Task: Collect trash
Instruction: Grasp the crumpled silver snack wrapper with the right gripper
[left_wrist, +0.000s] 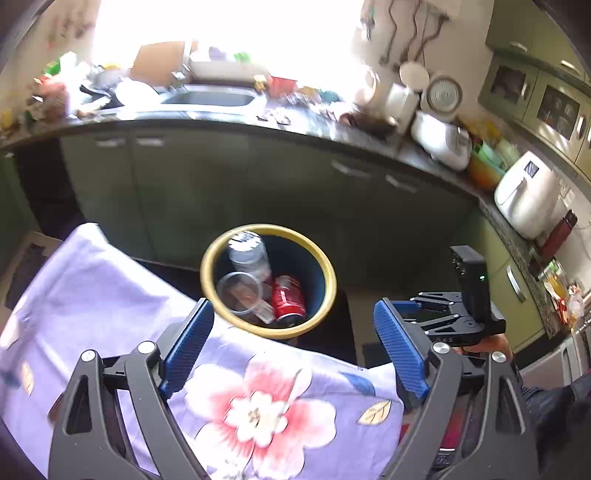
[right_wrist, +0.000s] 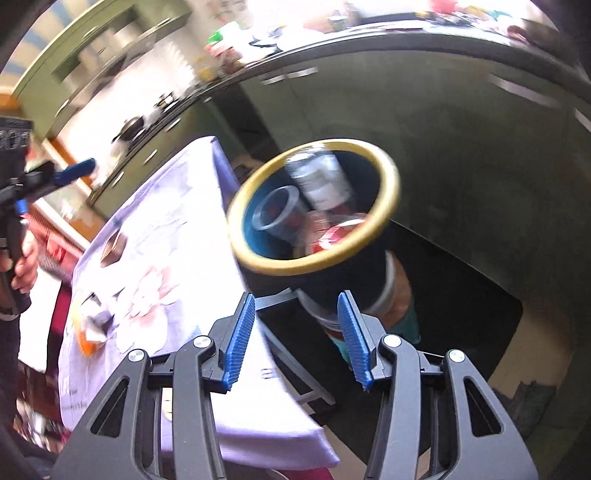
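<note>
Bin (left_wrist: 207, 269) mouth open from above; table (left_wrist: 110, 295) flanks it.

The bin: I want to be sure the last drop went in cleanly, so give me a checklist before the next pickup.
1. Bin upright beside the table: ok.
2. Red can, clear cup and silver can inside the bin: ok.
3. Left gripper open, nothing between its pads: ok.
4. Right gripper open, nothing held: ok.
5. Trash left on the floral tablecloth: crumpled scraps near its edge: not ok.
6. Room left in the bin: cannot tell.
</note>
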